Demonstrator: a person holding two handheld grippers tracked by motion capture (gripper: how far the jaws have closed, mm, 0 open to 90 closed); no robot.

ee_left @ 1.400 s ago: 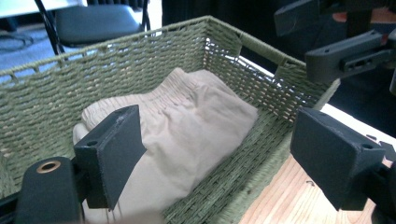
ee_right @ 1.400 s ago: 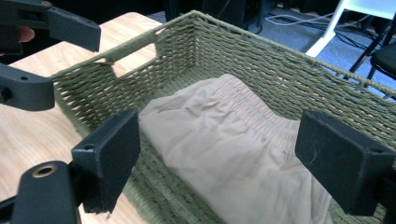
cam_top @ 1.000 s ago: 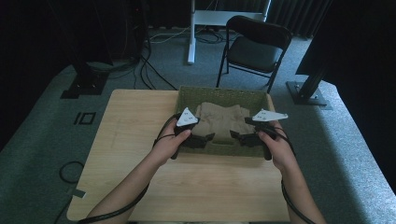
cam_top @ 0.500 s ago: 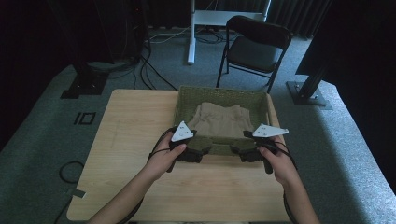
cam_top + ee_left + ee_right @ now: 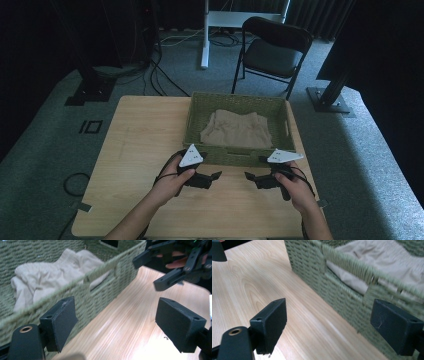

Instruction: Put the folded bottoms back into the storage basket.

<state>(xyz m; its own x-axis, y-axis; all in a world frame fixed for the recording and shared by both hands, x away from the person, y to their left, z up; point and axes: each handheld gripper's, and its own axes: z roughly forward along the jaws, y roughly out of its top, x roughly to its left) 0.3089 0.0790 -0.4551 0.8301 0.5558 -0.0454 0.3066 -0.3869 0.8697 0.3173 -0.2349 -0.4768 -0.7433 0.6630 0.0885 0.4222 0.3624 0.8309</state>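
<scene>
**Two grippers before a woven basket**

Left gripper (image 5: 216, 176): jaws spread, empty, over table (image 5: 145, 140). Right gripper (image 5: 248, 176): jaws spread, empty, facing it. Green basket (image 5: 235, 99): at 12 o'clock, near both. Beige cloth (image 5: 236, 131): crumpled inside basket.

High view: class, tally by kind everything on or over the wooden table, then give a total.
Green woven basket: 1
Beige crumpled cloth: 1
Black hand-held grippers, left gripper and right gripper: 2
Total: 4
</scene>
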